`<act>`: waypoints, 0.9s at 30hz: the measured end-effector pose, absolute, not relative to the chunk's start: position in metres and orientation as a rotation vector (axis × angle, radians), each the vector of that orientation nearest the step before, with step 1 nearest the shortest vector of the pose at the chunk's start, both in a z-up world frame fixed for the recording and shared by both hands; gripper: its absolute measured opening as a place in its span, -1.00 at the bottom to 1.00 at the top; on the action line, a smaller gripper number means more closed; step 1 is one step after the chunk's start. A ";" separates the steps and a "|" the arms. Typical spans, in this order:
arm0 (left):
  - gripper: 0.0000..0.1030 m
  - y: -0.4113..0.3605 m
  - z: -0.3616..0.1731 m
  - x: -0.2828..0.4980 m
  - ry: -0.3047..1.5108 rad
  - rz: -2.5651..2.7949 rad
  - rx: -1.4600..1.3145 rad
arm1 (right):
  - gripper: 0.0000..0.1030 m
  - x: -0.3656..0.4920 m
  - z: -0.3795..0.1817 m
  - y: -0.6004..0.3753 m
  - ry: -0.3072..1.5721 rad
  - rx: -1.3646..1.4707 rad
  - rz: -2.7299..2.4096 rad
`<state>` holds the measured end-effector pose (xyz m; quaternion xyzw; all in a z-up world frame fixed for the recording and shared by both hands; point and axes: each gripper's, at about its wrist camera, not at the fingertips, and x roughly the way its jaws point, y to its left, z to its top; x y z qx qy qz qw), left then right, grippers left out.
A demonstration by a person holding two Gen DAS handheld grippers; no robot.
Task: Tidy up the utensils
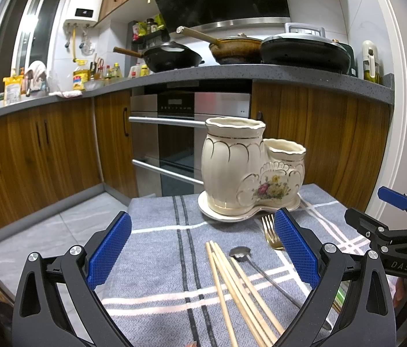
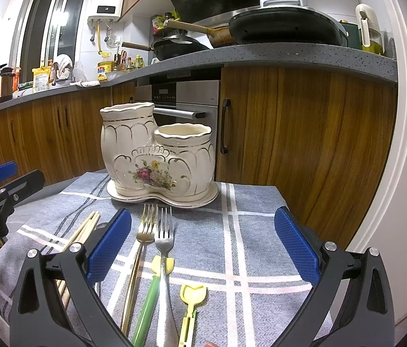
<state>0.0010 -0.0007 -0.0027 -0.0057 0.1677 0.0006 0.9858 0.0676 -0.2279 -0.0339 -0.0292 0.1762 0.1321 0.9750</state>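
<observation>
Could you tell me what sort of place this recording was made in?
Apparently a home kitchen: black wok on a grey speckled countertop, built-in steel oven among wooden cabinet doors.

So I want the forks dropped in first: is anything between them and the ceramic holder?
Nothing visible. The gold fork and silver fork point at the holder across bare cloth, and both its openings look empty.

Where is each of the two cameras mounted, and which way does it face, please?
Left wrist: rides the left claw, facing the ceramic holder, chopsticks and spoon; right claw at its edge.
Right wrist: rides the right claw, facing two forks.
Shared: holder, chopsticks, gold fork, plaid cloth.
</observation>
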 end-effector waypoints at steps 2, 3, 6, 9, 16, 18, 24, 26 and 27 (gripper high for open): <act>0.90 -0.001 -0.003 0.001 0.337 0.001 -0.011 | 0.90 0.068 -0.034 -0.228 0.356 -0.058 0.264; 0.90 -0.001 -0.003 0.001 0.337 0.002 -0.012 | 0.90 0.068 -0.034 -0.228 0.356 -0.058 0.263; 0.90 -0.001 -0.003 0.001 0.337 0.002 -0.012 | 0.90 0.068 -0.034 -0.228 0.356 -0.059 0.265; 0.90 -0.001 -0.003 0.001 0.338 0.002 -0.012 | 0.90 0.068 -0.034 -0.228 0.357 -0.059 0.264; 0.90 -0.001 -0.003 0.001 0.340 0.002 -0.011 | 0.90 0.068 -0.034 -0.228 0.357 -0.059 0.264; 0.90 -0.002 -0.006 0.002 0.342 0.002 -0.011 | 0.90 0.068 -0.033 -0.228 0.358 -0.059 0.265; 0.90 -0.006 -0.015 0.007 0.348 0.007 -0.001 | 0.90 0.067 -0.033 -0.229 0.361 -0.060 0.263; 0.90 -0.008 -0.019 0.007 0.352 0.013 0.008 | 0.90 0.069 -0.033 -0.230 0.368 -0.056 0.258; 0.90 -0.010 -0.023 0.008 0.353 0.019 0.014 | 0.90 0.070 -0.033 -0.232 0.377 -0.049 0.262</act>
